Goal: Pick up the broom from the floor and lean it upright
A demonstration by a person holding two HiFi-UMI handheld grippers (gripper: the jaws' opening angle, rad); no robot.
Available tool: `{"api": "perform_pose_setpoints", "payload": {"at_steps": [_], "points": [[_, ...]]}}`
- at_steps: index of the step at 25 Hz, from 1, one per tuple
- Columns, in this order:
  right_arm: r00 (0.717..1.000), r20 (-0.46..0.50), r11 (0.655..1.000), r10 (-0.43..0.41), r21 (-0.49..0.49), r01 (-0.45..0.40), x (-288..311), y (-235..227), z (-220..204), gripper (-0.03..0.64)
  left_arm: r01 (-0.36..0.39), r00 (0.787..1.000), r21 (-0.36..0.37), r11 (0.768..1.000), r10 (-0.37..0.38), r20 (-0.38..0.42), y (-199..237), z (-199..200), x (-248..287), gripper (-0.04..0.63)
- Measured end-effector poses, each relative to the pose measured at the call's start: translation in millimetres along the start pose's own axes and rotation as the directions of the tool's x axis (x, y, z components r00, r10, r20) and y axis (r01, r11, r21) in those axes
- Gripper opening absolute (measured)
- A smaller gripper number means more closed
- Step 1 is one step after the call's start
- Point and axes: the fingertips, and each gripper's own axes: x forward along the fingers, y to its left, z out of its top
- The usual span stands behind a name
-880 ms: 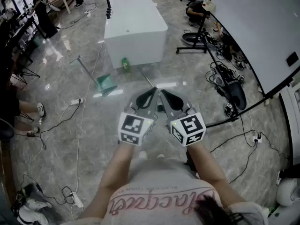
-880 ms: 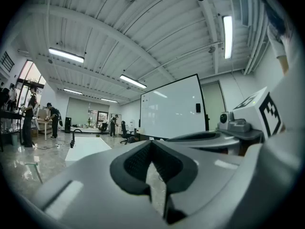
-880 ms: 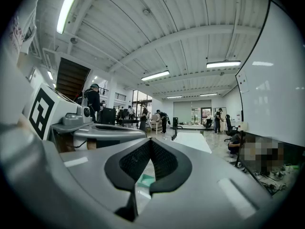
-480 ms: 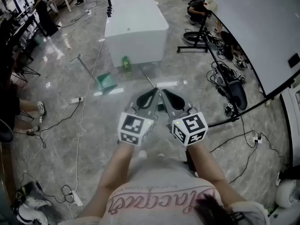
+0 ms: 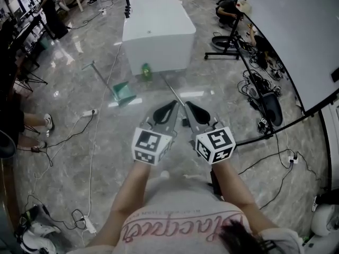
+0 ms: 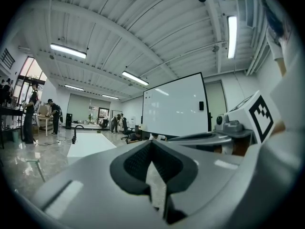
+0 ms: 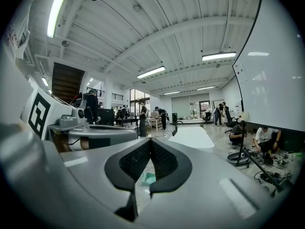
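The broom lies on the grey marble floor ahead of me. Its thin pole (image 5: 172, 90) runs from the green head (image 5: 145, 71), beside the white block, down towards my grippers. My left gripper (image 5: 172, 105) and right gripper (image 5: 187, 106) hover side by side above the pole's near end. Both are shut, hold nothing and are off the broom. In the left gripper view the left gripper (image 6: 151, 142) has its dark pads meeting at the tip. The right gripper (image 7: 151, 140) looks the same in the right gripper view.
A green dustpan (image 5: 122, 92) with a long handle lies left of the broom. A big white block (image 5: 158, 20) stands just beyond. Cables (image 5: 90, 136) cross the floor on the left. A whiteboard (image 5: 296, 30) on a black stand (image 5: 229, 44) is at the right. People stand at far left.
The floor, block and broom have slid slightly up and right in the head view. Both grippers stay shut, side by side, in nearly the same place.
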Motion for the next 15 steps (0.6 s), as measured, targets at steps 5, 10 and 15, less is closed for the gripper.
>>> {"api": "perform_pose_setpoints", "payload": {"at_steps": [5, 10, 15], "points": [[1.000, -0.011, 1.000, -0.012, 0.026, 0.013, 11, 9, -9, 0.002, 0.000, 1.000, -0.021, 1.000, 0.000, -0.006, 20, -3, -7, 0.000], [0.999, -0.031, 1.000, -0.011, 0.026, 0.012, 17, 12, -15, 0.002, -0.025, 1.000, -0.062, 0.998, 0.026, 0.001, 37, -9, -12, 0.000], [0.999, -0.043, 1.000, -0.015, 0.015, 0.015, 29, 4, -14, 0.002, -0.055, 0.998, -0.100, 0.993, 0.055, 0.006, 53, -16, -13, 0.000]]}}
